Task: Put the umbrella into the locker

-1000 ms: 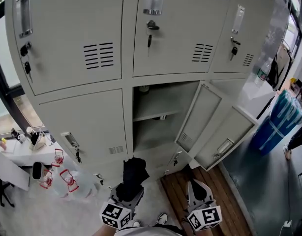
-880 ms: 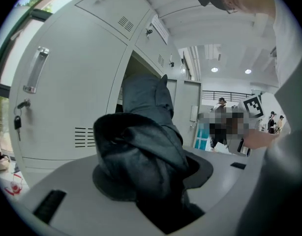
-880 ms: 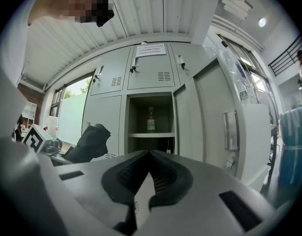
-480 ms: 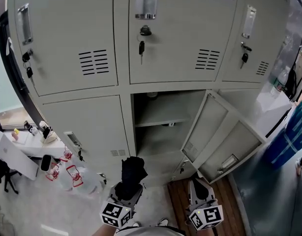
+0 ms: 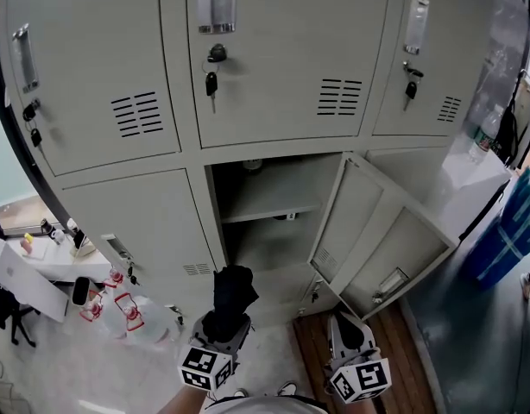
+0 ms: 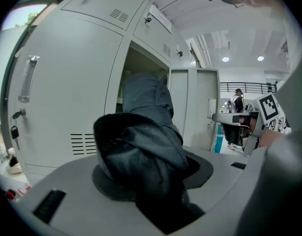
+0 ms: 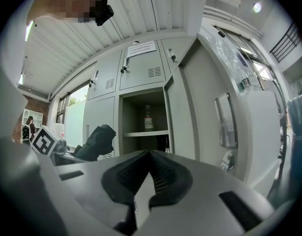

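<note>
A black folded umbrella (image 5: 231,293) sticks up out of my left gripper (image 5: 223,326), which is shut on its lower end. In the left gripper view the dark folds of the umbrella (image 6: 143,141) fill the jaws of the left gripper (image 6: 148,173), aimed at the open locker (image 6: 137,73). The open locker (image 5: 267,203) is the middle lower one, with a shelf across it and its door (image 5: 353,218) swung out to the right. My right gripper (image 5: 348,329) hangs to the right of the umbrella, shut and empty; its jaw tips meet in the right gripper (image 7: 150,154) view.
A bottle (image 7: 148,118) stands on the locker's shelf. The locker doors around it are closed, with keys (image 5: 211,83) in their locks. Bottles with red labels (image 5: 118,310) stand on the floor at left. A blue bin (image 5: 507,231) is at right, wooden flooring (image 5: 403,352) below it.
My left gripper has carried the umbrella a little up and toward the open locker. The head view has swung, so the lockers sit further left in it.
</note>
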Demonstrator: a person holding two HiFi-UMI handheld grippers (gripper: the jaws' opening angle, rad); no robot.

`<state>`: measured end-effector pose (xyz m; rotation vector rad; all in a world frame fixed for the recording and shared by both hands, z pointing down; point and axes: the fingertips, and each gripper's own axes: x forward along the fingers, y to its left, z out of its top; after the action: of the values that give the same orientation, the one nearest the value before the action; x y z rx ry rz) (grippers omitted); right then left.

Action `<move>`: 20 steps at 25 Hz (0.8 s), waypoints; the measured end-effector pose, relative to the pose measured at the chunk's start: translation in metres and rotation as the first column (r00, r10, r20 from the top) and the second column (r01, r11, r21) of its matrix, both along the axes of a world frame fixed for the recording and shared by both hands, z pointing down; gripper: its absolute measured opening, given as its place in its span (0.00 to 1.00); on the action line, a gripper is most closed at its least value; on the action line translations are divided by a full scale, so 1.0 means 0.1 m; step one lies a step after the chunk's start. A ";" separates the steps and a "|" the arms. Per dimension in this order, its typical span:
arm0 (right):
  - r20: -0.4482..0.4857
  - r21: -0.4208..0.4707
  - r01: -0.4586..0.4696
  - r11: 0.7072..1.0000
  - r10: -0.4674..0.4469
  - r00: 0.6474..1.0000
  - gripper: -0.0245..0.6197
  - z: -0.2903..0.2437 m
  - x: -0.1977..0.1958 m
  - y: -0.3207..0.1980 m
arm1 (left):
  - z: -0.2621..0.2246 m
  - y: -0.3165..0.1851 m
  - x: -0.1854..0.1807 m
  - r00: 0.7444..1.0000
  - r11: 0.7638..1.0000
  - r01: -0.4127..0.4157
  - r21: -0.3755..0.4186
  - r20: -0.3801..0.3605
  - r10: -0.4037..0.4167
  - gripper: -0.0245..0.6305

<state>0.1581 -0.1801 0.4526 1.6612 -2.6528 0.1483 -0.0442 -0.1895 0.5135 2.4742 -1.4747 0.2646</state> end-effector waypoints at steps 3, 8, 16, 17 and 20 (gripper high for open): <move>0.003 -0.004 -0.004 1.000 0.004 1.000 0.06 0.02 0.03 0.01 | 0.03 -0.12 0.09 1.000 1.000 -0.014 -0.017 0.021 0.015 0.38; 0.007 -0.002 -0.004 1.000 0.004 1.000 0.06 0.02 0.05 0.01 | 0.18 -0.44 0.23 0.998 0.995 -0.024 -0.094 0.052 0.029 0.38; 0.011 0.011 0.009 1.000 -0.009 1.000 0.06 -0.01 0.04 0.00 | 0.34 -1.00 0.41 0.992 0.992 0.015 -0.128 0.125 0.001 0.39; 0.011 0.012 0.009 1.000 -0.009 1.000 0.06 -0.01 0.05 0.00 | 0.38 -1.07 0.42 0.991 0.990 0.020 -0.140 0.136 0.000 0.39; 0.012 0.014 0.008 1.000 -0.009 1.000 0.06 -0.02 0.07 0.00 | 0.49 -1.27 0.45 0.981 0.986 0.027 -0.162 0.196 0.005 0.39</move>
<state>0.1649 -0.1804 0.4508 1.6584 -2.6756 0.1401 0.0008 -0.3167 0.5620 2.3633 -1.4737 0.6183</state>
